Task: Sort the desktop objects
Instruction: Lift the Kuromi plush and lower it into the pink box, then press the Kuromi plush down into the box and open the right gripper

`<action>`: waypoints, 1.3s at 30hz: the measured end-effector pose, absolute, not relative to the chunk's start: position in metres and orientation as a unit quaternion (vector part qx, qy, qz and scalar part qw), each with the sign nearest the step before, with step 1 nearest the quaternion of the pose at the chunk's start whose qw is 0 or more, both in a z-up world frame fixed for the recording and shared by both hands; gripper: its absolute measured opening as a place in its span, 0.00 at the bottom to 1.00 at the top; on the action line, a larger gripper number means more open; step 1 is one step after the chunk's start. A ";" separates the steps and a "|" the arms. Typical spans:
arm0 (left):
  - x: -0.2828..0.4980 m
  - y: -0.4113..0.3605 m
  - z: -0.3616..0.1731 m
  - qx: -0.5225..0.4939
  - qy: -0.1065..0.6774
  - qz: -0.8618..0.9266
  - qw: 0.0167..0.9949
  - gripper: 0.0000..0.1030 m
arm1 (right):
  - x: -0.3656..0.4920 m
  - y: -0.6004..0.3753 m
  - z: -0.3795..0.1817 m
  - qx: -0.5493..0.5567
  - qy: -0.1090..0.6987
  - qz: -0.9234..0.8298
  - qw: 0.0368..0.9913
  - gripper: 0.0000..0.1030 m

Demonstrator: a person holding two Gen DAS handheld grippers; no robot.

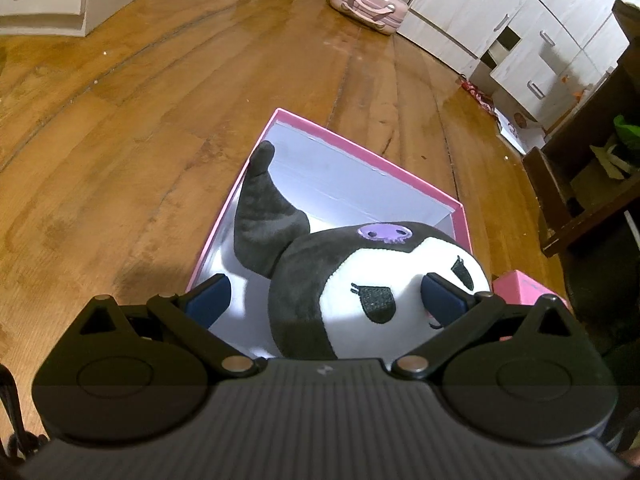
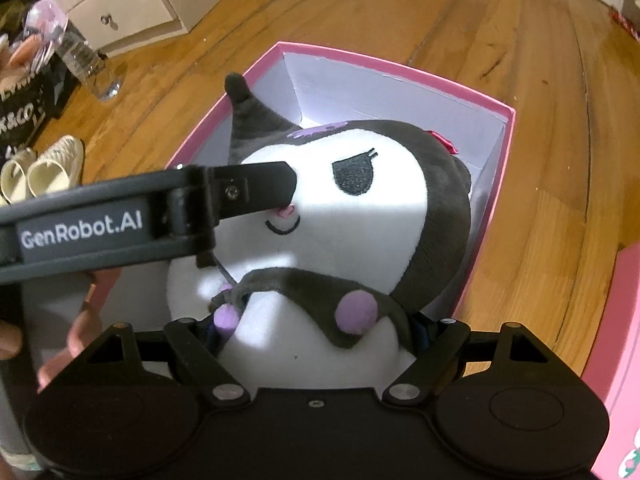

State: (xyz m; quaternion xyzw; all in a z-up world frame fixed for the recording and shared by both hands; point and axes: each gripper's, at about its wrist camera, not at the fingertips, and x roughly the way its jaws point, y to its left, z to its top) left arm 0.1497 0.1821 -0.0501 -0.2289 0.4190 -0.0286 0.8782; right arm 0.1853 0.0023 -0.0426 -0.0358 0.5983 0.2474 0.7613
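In the right wrist view the plush (image 2: 344, 216) fills the centre, its white body low in the frame between the fingers of the right gripper (image 2: 316, 330); both pads press its soft sides, so that gripper grasps the plush. The head leans up and back over the pink box (image 2: 505, 168), which sits on the wooden floor (image 2: 400, 12). The left gripper (image 2: 256, 190) reaches in from the left edge, a finger lying across the plush's face.

In the left wrist view the plush's (image 1: 360, 280) head lies right of centre. The right blue pad (image 1: 442, 296) rests on the white cheek, while the left pad stands clear of the dark hood, over the box's (image 1: 360, 152) inside: this gripper (image 1: 326, 294) is spread open.

The plush is fuzzy fabric, rounded, with a dark grey hood, a pointed ear, a lilac skull patch, embroidered black eyes and lilac pompoms. The box is rectangular card, pink outside, smooth white within. The floor is glossy, with long planks.
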 end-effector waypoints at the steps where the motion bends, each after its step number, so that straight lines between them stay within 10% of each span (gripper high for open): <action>1: 0.150 0.182 -0.050 -0.229 0.419 -0.029 0.878 1.00 | 0.186 -0.001 -0.042 -0.031 0.600 0.248 0.760 0.83; 39: 0.150 0.151 -0.048 -0.123 0.428 -0.024 0.895 1.00 | 0.162 -0.009 -0.032 -0.067 0.578 0.203 0.788 0.82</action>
